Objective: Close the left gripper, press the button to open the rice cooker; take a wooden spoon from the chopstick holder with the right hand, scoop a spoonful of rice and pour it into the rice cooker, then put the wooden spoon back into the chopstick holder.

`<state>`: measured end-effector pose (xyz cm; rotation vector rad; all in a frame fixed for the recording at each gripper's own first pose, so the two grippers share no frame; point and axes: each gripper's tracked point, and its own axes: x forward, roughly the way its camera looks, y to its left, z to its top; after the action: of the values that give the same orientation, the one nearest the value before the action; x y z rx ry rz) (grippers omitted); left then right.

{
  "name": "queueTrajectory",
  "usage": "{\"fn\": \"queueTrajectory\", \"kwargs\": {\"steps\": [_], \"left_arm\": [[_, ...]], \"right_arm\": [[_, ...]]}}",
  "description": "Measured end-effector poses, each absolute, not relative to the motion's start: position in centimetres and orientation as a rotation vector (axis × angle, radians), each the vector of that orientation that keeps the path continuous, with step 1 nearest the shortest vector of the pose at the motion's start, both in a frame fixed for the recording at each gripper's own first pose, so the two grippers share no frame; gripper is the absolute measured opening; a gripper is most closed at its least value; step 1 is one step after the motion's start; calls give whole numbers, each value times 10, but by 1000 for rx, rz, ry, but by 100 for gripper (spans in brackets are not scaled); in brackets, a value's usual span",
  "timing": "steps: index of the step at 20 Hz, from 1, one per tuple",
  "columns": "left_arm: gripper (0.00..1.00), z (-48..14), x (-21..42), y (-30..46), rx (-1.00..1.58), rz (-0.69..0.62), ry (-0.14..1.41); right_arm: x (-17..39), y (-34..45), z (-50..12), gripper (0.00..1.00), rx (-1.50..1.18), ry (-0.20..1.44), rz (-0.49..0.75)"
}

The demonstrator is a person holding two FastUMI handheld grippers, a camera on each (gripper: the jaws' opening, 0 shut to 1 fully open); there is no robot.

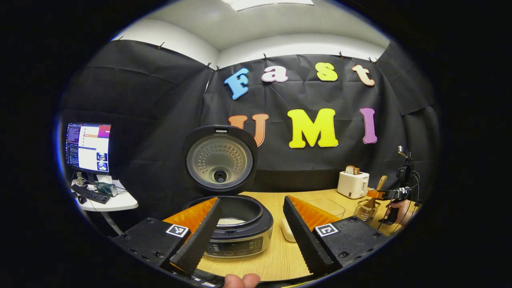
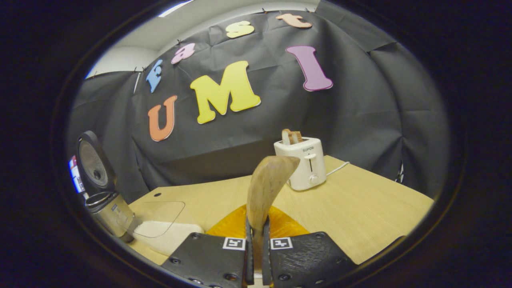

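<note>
The rice cooker (image 1: 240,236) stands on the wooden table just ahead of my left gripper (image 1: 252,200), its lid (image 1: 219,160) raised upright and white rice showing in the pot. The left gripper is open, with nothing between its fingers. My right gripper (image 2: 257,222) is shut on the handle of the wooden spoon (image 2: 266,184), whose bowl points up. In the left gripper view the right gripper (image 1: 386,195) holds that spoon (image 1: 382,182) just above the wire chopstick holder (image 1: 366,209) at the table's right. A clear container of rice (image 2: 160,230) lies beside the cooker (image 2: 106,210).
A white toaster (image 2: 305,162) with bread in it stands at the back of the table, behind the chopstick holder, also visible as the toaster (image 1: 353,184). A monitor (image 1: 88,146) and a keyboard sit on a small white side table (image 1: 116,204) off to the left.
</note>
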<state>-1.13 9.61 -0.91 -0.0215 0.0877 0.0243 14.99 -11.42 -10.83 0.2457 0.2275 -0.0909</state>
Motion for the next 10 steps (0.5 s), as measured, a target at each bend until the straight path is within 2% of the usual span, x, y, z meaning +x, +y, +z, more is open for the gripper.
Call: {"fn": "queueTrajectory", "kwargs": {"steps": [3,4,5,6,7,8,9,10], "left_arm": [[98,-5,-11,94,-22,25,78],[98,-6,-12,92,-23,22,79],[99,-4,-13,89,-22,19,76],[99,-3,-12,88,-19,16,73],[99,-2,-13,85,-16,14,70],[99,0,-14,83,-12,11,65],[98,1,-14,81,-10,9,60],[98,2,-15,80,-8,9,56]], "right_arm": [[144,-118,-105,12,214,223,-99],[144,-120,-107,32,202,231,-101],[144,-121,-110,41,195,241,-100],[142,-120,-112,57,195,252,-95],[141,-119,-113,53,197,259,-85],[140,-119,-115,67,197,265,-84],[137,-121,-116,75,193,271,-88],[135,-122,-118,88,190,275,-94]]}}
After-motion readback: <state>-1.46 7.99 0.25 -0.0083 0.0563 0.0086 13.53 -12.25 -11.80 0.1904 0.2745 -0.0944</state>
